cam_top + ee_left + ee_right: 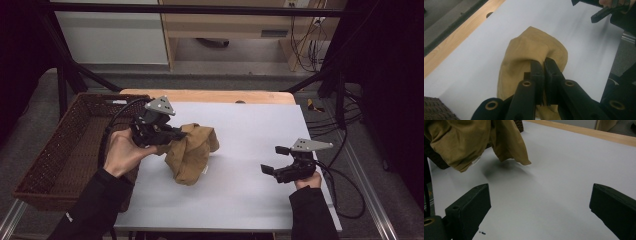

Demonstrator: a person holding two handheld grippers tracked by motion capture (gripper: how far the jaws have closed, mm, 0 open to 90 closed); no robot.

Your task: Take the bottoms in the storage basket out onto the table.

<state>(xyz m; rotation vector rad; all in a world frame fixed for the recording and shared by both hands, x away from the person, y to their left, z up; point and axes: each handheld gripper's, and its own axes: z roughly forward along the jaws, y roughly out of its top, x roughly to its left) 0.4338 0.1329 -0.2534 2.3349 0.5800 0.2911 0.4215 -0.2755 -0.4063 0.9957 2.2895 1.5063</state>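
The left tongs [544, 65] pinch the brown cloth [191, 151], and their tips hide in its folds. The cloth hangs at the desk's [240, 200] left side, beside the basket [55, 150]. The right tongs [274, 160] gape wide, holding nothing.

The cloth [191, 152] hangs over the table [250, 200], right of the basket [60, 155], left of the right claw [274, 160].

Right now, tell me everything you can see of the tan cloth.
The tan cloth is a soft, crumpled piece of fabric, mustard-brown, bunched into loose folds. The left gripper has its jaws shut on a fold near the top, so the cloth hangs from it above the white table, with a shadow beneath it. A small pale tag shows near a lower edge. It hangs beside the wicker basket.
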